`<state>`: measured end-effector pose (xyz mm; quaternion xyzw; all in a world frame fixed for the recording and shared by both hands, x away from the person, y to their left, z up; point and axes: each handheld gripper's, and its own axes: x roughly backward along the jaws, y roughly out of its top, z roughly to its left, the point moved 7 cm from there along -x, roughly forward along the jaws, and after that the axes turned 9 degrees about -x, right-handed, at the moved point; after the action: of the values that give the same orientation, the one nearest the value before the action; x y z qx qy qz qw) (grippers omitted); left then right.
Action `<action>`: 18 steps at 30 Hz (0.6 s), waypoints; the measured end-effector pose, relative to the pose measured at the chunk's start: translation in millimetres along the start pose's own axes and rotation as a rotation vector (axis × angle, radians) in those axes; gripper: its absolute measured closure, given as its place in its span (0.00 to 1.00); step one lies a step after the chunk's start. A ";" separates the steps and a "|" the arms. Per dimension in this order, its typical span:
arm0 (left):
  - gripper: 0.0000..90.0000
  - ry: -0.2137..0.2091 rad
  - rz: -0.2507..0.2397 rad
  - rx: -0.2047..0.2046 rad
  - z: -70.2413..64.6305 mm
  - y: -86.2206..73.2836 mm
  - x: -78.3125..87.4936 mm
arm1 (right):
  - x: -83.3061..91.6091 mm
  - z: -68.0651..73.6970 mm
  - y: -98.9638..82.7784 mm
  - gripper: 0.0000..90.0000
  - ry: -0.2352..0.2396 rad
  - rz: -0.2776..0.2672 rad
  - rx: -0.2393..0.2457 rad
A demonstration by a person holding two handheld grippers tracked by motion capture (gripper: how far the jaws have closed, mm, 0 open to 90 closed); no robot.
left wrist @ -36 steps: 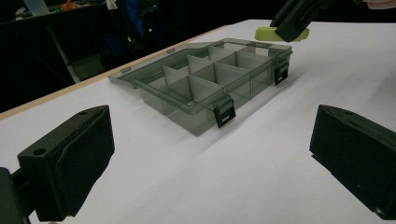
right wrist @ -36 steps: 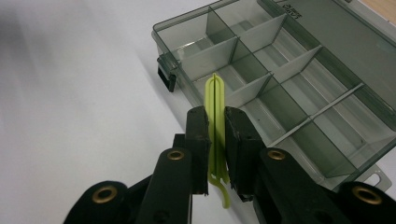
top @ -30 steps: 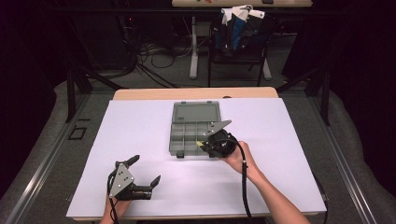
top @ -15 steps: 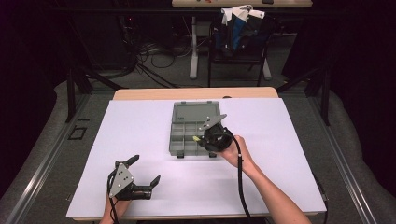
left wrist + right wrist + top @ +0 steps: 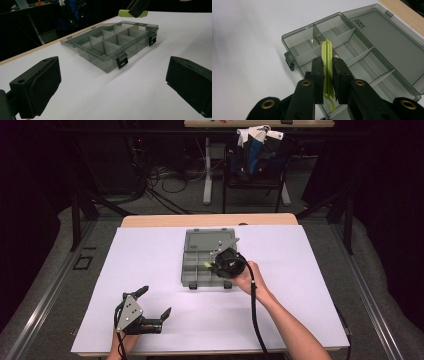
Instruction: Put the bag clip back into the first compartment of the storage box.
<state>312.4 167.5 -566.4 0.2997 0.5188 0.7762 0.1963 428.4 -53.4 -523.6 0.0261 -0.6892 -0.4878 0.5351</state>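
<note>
On the white sheet [image 5: 310,285] covering the table sits a smoky grey plastic box [image 5: 202,270], lid [image 5: 210,240] folded flat open on its far side. Its tray is split by dividers into several compartments, and two black latches [image 5: 123,62] hang on its front wall.

Right gripper [image 5: 216,265]: held in the person's right hand [image 5: 246,276] over the near right part of the box. In the right gripper view its jaws are pressed together on a thin lime-green clip [image 5: 327,65], pinched flat between the pads. The clip stands upright in the grip; its rounded end rises above the jaw tips and a curved tail hangs below the pads. The clip is clear of the tray, above the compartments near a front corner; which compartment lies directly under it cannot be told. In the left gripper view the clip [image 5: 128,13] shows as a green bar above the far edge of the box, not touching it.

Left gripper [image 5: 152,307]: rests at the near left of the sheet, well apart from the box, held by the left hand [image 5: 125,340] at the table edge. Its jaws stand spread wide, nothing between them, aimed toward the box.

A black cable [image 5: 256,312] trails from the right gripper along the forearm.
</note>
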 end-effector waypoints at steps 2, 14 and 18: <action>0.00 -0.003 0.006 0.004 -0.3 -1.0 -0.9 | -1.4 -0.6 2.5 0.90 0.000 -0.007 0.000; 0.00 -0.006 -0.002 0.007 -1.2 0.0 -0.7 | -9.4 0.1 7.9 0.90 0.002 0.009 0.011; 0.00 -0.007 -0.001 -0.002 -0.4 0.0 -0.4 | -12.2 -0.7 8.9 0.90 0.004 0.015 0.014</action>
<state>312.4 166.9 -566.6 0.3018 0.5174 0.7756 0.1989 438.5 -42.4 -526.0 0.0257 -0.6915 -0.4792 0.5399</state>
